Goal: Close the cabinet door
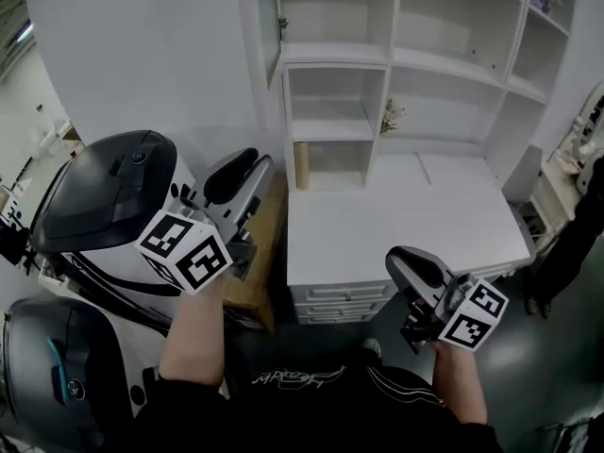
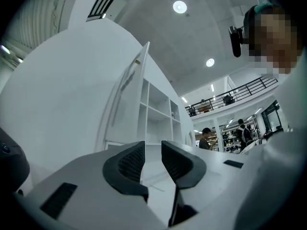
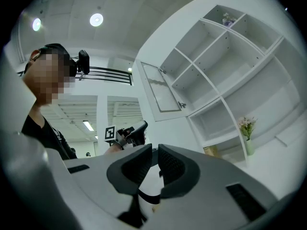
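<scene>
The white cabinet door (image 3: 160, 87) hangs upright, swung wide open at the upper left.

Left gripper (image 1: 247, 170): a pale grey shell is fitted with black, ribbed pads; black slots are cut into it.
Right gripper (image 1: 408, 264): the same build is seen.
Marker cubes (image 1: 184, 248): white faces are printed with black square codes.
Top (image 1: 293, 385): black with black sleeves; pale script is lettered across it.
Head camera (image 3: 84, 61): black, worn at the forehead.
</scene>
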Tool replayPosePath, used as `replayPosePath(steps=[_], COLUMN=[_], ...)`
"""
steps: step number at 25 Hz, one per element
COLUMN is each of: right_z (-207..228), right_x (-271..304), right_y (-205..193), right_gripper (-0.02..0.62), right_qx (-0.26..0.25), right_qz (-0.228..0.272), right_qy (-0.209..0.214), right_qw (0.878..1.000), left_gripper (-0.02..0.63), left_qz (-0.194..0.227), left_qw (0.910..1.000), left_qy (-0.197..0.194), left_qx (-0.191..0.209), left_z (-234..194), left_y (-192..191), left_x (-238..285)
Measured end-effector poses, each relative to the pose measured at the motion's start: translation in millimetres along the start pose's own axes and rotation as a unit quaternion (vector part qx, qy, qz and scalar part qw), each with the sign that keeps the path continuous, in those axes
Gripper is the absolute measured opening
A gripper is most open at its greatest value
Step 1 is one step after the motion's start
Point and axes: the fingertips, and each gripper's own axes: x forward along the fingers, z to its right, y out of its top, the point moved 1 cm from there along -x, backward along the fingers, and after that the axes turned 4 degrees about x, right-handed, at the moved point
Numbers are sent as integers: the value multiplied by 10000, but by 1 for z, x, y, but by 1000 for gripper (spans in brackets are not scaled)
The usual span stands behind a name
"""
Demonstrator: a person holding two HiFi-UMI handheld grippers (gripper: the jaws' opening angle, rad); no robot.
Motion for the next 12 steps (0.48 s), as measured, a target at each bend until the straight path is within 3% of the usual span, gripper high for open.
replayPosePath(steps=[4,7,12], right_z=[11,18,43], right_x=[10,20,28], right_y=[14,27,51], right_gripper=[63,63,63], right_qx=[50,-13,-77], right_qz=[-2,-87,-259], right_qy=[361,664,937], right_qw=[9993,9978,9952], left_gripper=[131,191,236], left_qz=[118,125,-22], left_qw=[9996,9989,9985], left_qy=[176,287,373], left_qx=[163,349,408], left_z=[-10,-25,-39], left_y=[17,26,32], left_x=[10,20,50])
